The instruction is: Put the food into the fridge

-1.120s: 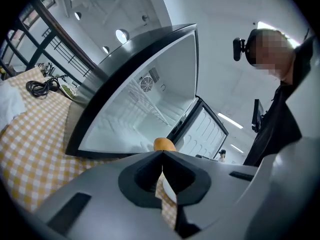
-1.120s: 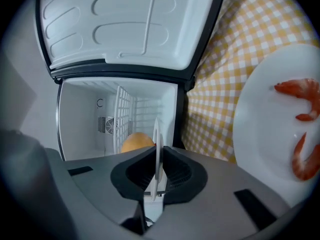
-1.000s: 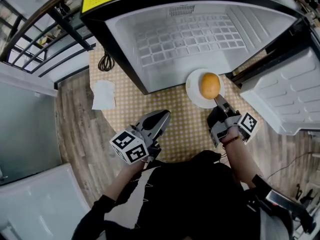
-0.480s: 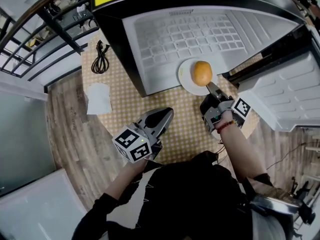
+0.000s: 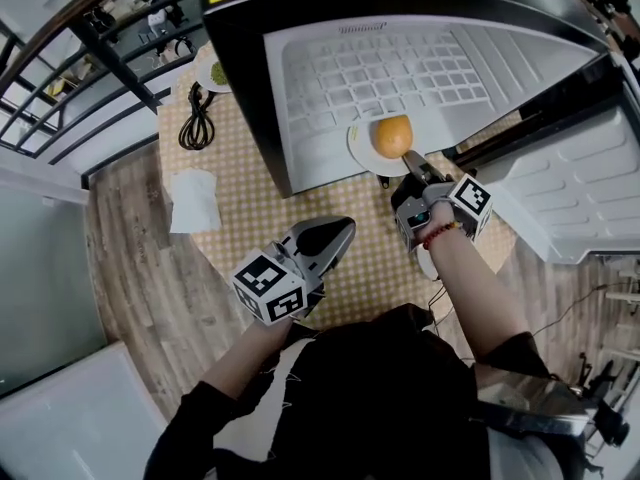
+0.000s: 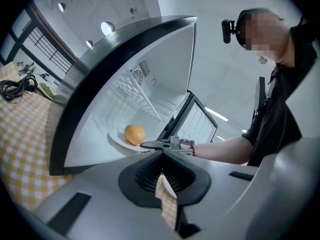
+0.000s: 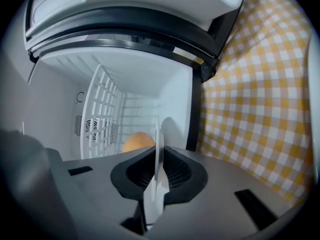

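Head view gives me the open fridge (image 5: 430, 78) on the checked tablecloth (image 5: 240, 198); the white plate (image 5: 360, 148) sits at its mouth, partly inside, carrying the round orange food (image 5: 392, 136); my right gripper (image 5: 410, 163) has its jaws pinched narrow on the plate's near rim; my left gripper (image 5: 338, 232) hangs well apart, jaws together, empty. I judge the plate stiff, glazed and slippery, best gripped deep on the rim; the food, smooth-skinned and loose, may roll, so I'd keep it level.
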